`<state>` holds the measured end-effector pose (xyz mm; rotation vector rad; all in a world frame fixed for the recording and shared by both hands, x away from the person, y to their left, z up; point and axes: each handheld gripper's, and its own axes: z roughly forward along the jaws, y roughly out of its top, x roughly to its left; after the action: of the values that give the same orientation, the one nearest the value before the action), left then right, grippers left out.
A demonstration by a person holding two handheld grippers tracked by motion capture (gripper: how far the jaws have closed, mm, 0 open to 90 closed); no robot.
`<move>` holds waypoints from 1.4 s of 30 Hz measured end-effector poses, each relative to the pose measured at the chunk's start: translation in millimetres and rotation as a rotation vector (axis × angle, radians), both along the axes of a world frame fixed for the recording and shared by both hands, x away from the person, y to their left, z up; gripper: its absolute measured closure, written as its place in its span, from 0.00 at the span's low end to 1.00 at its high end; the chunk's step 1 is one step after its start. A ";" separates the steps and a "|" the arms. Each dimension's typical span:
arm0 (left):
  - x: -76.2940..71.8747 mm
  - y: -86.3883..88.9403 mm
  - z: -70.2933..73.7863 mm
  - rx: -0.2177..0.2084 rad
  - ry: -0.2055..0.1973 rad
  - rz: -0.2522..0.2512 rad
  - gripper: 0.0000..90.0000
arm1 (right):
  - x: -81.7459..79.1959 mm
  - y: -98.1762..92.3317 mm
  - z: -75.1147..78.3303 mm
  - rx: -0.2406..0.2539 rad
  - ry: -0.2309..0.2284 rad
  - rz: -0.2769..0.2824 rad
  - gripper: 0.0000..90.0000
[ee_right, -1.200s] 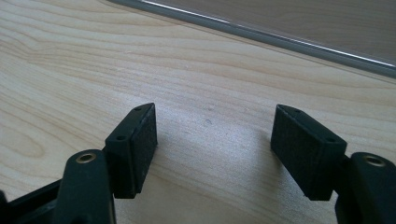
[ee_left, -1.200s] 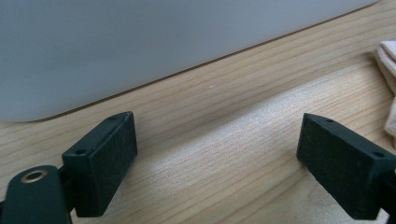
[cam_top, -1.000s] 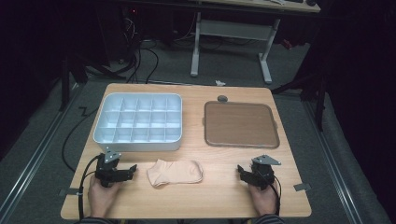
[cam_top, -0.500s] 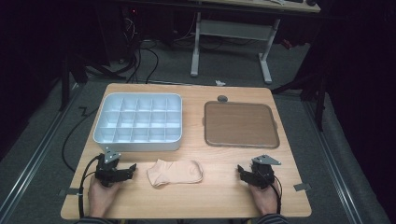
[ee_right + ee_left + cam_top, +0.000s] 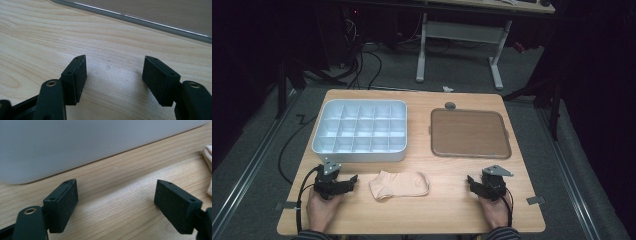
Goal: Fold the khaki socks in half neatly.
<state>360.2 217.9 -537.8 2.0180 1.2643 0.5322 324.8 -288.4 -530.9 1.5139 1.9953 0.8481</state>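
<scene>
- Table lit from above; surrounding room dark, detail there possibly lost.
- Close views bright, soft shadows under jaws.
- Near jaw bases slightly blurred.

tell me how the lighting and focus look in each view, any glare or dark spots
High view: the table is lit but the room behind is nearly black. Left gripper view: the white organiser box is a soft blur, and a bright patch lies on the wood. Right gripper view: glare streaks the brown tray rim; the fingers look sharp.
</scene>
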 end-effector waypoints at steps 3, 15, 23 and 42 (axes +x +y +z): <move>0.0 0.1 0.0 -0.001 0.001 -0.002 0.22 | -0.8 0.7 0.1 -0.006 -0.006 0.000 0.45; -2.5 -2.5 0.0 0.000 0.000 0.007 0.22 | -8.3 3.1 4.7 0.025 -0.024 -0.010 0.53; -5.5 -1.0 1.5 -0.007 -0.006 0.007 0.32 | -13.7 21.1 18.6 0.061 -0.045 0.067 0.59; -22.4 -36.7 19.6 -0.128 0.031 -0.121 0.32 | -15.5 93.6 27.8 0.130 -0.030 0.275 0.61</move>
<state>337.8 181.2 -518.2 1.9868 1.1556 0.3558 309.4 -194.8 -503.1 1.3017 2.1955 1.1230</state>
